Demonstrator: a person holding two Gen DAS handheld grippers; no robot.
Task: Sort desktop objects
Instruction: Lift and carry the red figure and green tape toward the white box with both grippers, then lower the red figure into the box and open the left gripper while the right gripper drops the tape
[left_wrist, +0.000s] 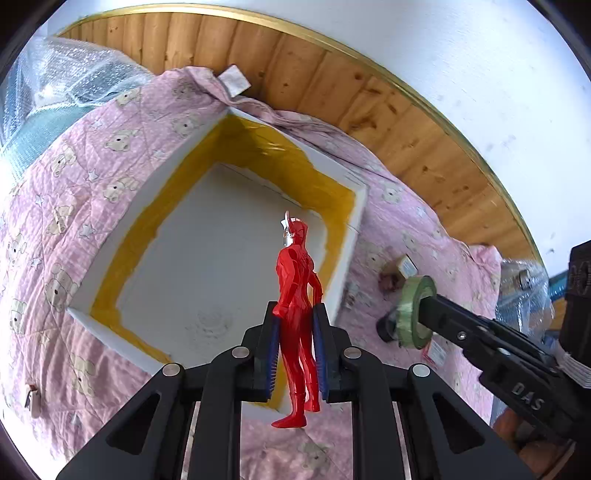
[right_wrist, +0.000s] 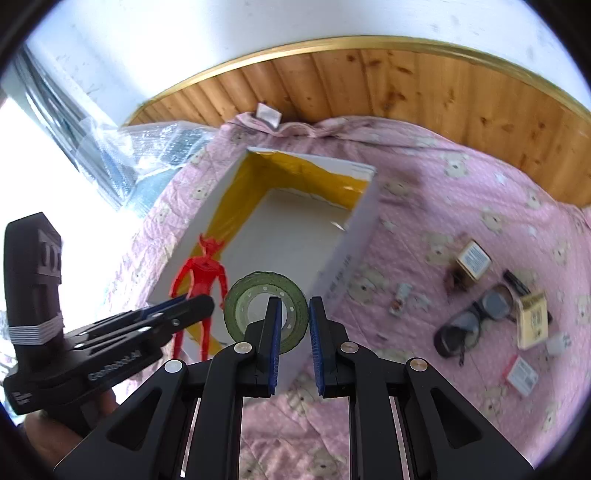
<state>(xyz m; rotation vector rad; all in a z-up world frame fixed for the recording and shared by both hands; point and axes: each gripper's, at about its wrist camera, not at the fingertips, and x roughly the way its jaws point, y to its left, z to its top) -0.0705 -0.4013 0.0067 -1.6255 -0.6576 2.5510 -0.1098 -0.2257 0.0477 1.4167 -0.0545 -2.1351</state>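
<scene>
Over the open white box (left_wrist: 354, 236) with yellow-lined walls, the left gripper (left_wrist: 295, 354) is clamped on a red toy figure (left_wrist: 297, 295), held upright by the legs above the box's near edge. Beside it the right gripper (right_wrist: 293, 343) carries a green tape roll (right_wrist: 266, 308) — one finger passes through the core, the other sits outside, though whether the jaws actually pinch the wall I cannot tell. The box floor looks bare, so nothing appears sorted yet; these two look like the first deliveries. Left on the pink quilt (right_wrist: 424, 177) to the right lie dark-framed glasses (right_wrist: 476, 321), several small cartons (right_wrist: 474, 259) and other bits — most of the job seems ahead.
</scene>
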